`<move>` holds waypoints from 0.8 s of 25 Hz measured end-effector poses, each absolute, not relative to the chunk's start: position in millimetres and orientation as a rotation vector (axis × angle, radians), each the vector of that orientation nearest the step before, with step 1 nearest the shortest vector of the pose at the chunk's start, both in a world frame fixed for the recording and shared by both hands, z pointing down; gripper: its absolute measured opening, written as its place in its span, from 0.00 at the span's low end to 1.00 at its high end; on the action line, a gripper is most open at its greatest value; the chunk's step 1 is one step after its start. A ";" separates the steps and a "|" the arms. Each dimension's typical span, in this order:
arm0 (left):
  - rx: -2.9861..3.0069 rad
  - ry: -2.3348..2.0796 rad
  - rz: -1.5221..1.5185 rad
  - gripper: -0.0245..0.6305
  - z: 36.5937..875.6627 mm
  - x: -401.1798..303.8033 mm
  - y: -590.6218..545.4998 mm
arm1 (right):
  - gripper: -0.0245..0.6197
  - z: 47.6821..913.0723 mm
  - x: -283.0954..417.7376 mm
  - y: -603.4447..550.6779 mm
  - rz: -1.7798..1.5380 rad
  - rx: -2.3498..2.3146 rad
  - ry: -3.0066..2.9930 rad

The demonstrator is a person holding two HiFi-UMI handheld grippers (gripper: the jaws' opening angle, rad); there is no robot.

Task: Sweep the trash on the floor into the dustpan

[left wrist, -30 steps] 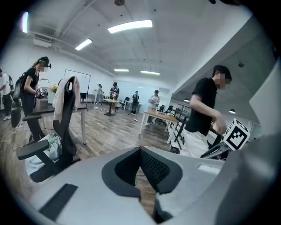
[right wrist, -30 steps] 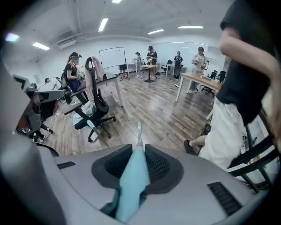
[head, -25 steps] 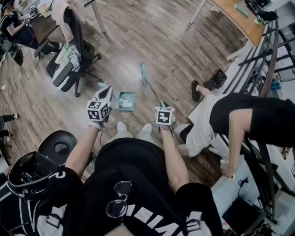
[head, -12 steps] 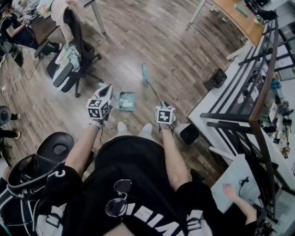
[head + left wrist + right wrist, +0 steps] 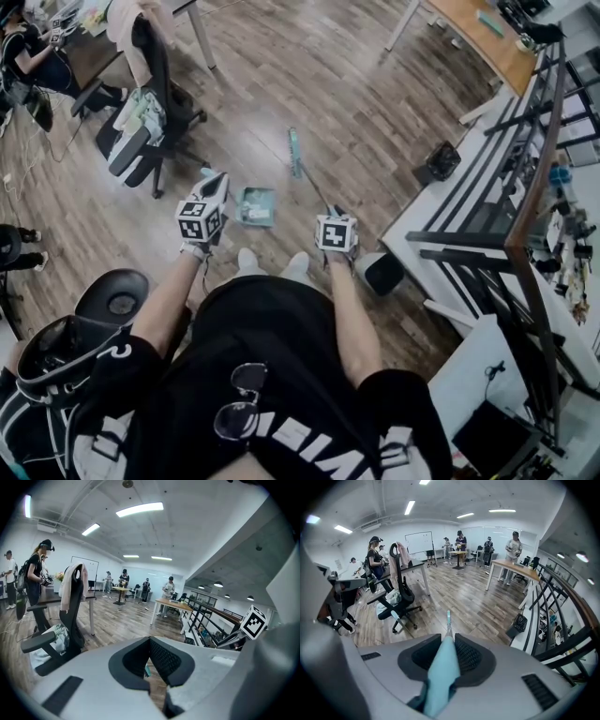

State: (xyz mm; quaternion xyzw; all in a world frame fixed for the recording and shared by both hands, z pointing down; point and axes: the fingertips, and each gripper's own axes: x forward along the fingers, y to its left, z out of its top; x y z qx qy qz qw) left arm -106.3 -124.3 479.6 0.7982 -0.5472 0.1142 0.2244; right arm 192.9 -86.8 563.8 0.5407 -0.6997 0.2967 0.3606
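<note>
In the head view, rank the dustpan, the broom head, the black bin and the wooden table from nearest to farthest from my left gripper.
From the left gripper:
1. Dustpan, just to its right.
2. Broom head, farther right and ahead.
3. Black bin, far to the right.
4. Wooden table, in the top right corner.

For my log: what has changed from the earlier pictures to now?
The person in black who bent by the right railing has left the view. Nothing was grasped or released. The right gripper still holds the broom, the left gripper the dustpan handle, both in place.
</note>
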 end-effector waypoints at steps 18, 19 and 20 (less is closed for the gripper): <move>2.208 -1.504 0.314 0.04 477.8 -98.9 -120.6 | 0.17 565.4 199.3 -83.8 0.774 1.396 -1.801; 2.208 -1.505 0.313 0.04 477.3 -98.6 -121.5 | 0.17 565.3 199.7 -84.7 0.774 1.396 -1.801; 2.208 -1.505 0.313 0.04 476.7 -98.3 -122.4 | 0.17 565.1 200.1 -85.6 0.775 1.397 -1.801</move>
